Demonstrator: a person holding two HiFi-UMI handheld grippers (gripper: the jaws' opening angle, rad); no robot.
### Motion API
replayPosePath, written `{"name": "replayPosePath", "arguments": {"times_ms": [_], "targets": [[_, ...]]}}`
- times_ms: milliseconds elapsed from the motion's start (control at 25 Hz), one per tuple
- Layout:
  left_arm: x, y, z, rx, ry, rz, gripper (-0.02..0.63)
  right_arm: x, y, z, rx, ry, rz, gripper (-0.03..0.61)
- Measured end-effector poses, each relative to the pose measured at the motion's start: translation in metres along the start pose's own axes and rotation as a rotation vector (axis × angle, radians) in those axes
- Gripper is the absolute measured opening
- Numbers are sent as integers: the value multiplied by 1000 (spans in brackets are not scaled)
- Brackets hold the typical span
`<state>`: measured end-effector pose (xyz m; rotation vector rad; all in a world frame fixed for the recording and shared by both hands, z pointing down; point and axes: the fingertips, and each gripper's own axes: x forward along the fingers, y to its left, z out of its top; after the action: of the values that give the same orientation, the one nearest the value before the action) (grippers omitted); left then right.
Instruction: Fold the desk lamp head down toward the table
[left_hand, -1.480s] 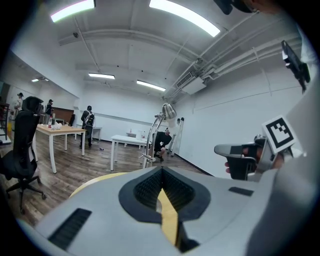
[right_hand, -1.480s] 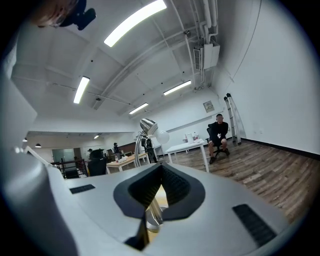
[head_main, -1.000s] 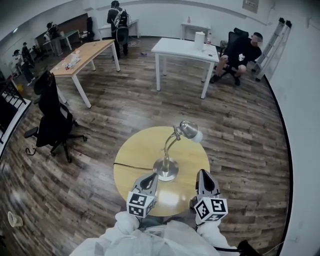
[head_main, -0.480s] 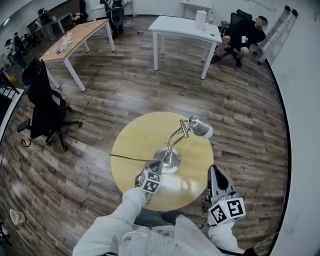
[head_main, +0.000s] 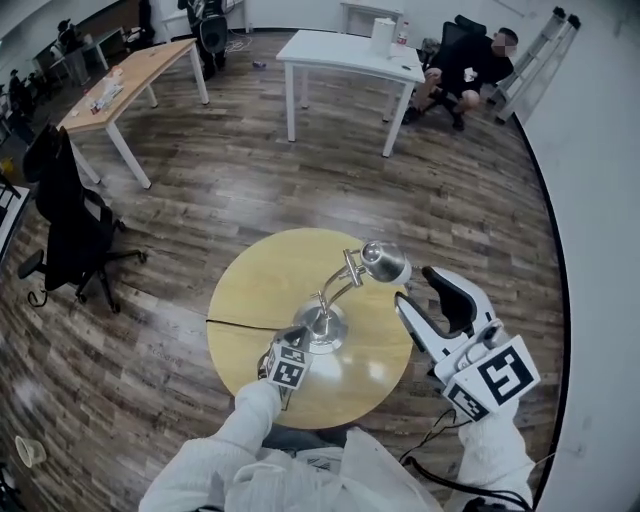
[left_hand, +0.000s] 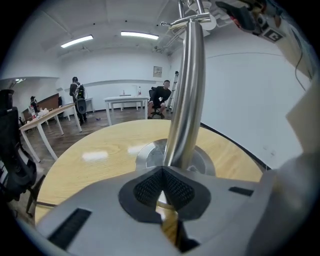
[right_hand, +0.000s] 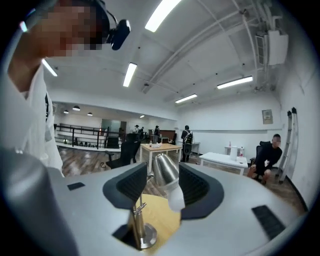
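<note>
Our right claw (head_main: 417, 288) has just swung up from the table's near edge and spread its jaws wide. The head (right_hand: 165, 172) now stands in the gap between the pads, touching neither as far as we can see, so the fold has not begun. Our left claw (left_hand: 162, 189), jaws together and empty, has dropped to the base (left_hand: 148, 155) with the stem (left_hand: 187, 90) just ahead, likely to steady it while the right closes and presses the head toward the table (head_main: 250, 290).
</note>
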<state>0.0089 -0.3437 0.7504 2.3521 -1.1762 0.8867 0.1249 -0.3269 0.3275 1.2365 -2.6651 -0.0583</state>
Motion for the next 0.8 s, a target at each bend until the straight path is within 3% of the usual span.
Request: {"name": "replayPosePath", "arguments": {"times_ms": [120,240,480,800], "targets": [[-2,-3,-2,8,11,-4,0,24,4,16,-161,105,55,187],[-4,-5,-2,20,23,-6,1,43,11,12,-226,232,123,187],[-4,-11,4,32,20,-13,0,52,4,2,-223,326,132,187],[-5,-6,4,20,17,-6,0,48,-6,-5,-192,329,119,187]]}}
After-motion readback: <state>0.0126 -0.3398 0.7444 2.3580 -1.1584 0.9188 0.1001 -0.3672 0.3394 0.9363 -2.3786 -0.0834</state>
